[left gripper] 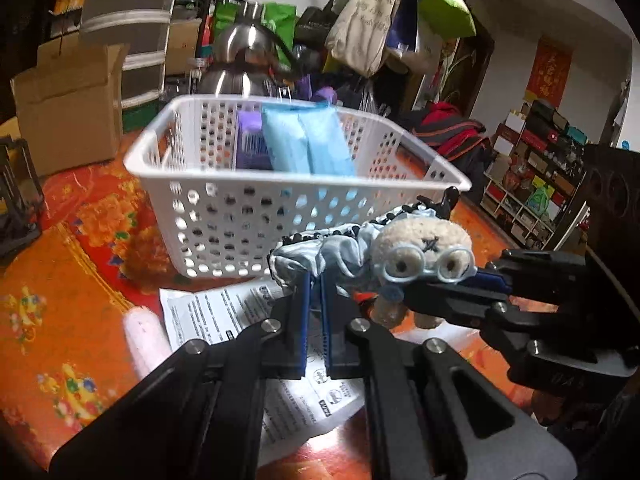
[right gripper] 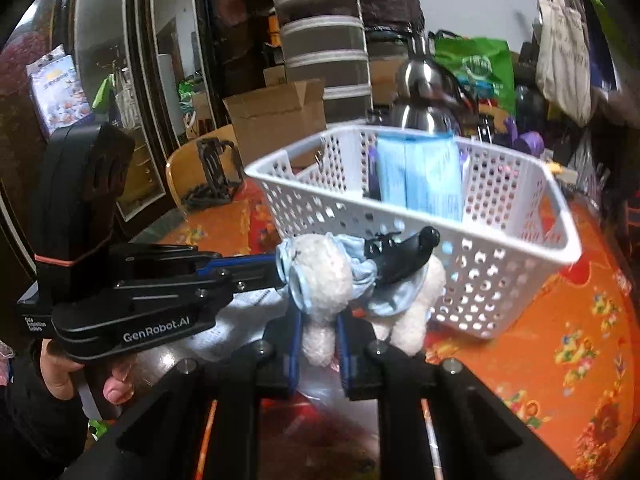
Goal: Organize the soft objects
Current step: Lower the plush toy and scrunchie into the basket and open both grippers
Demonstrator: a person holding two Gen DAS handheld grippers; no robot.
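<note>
A cream plush toy (left gripper: 416,244) with pale blue goggles and a light blue satin garment hangs above the table, just in front of a white perforated basket (left gripper: 280,184). My left gripper (left gripper: 316,280) is shut on the toy's blue fabric. My right gripper (left gripper: 416,294) comes in from the right and is shut on the toy under its head. In the right wrist view the plush toy (right gripper: 320,276) sits between the right gripper's (right gripper: 320,320) blue pads, and the left gripper (right gripper: 276,270) reaches it from the left. The basket (right gripper: 400,204) holds a blue soft pack (left gripper: 308,140) and a purple item (left gripper: 250,140).
A printed leaflet (left gripper: 224,312) and a pink object (left gripper: 144,332) lie on the orange flowered tablecloth (left gripper: 80,280) below the toy. A steel kettle (left gripper: 244,60) stands behind the basket. A cardboard box (left gripper: 72,104) and a black holder (left gripper: 16,200) are at the left.
</note>
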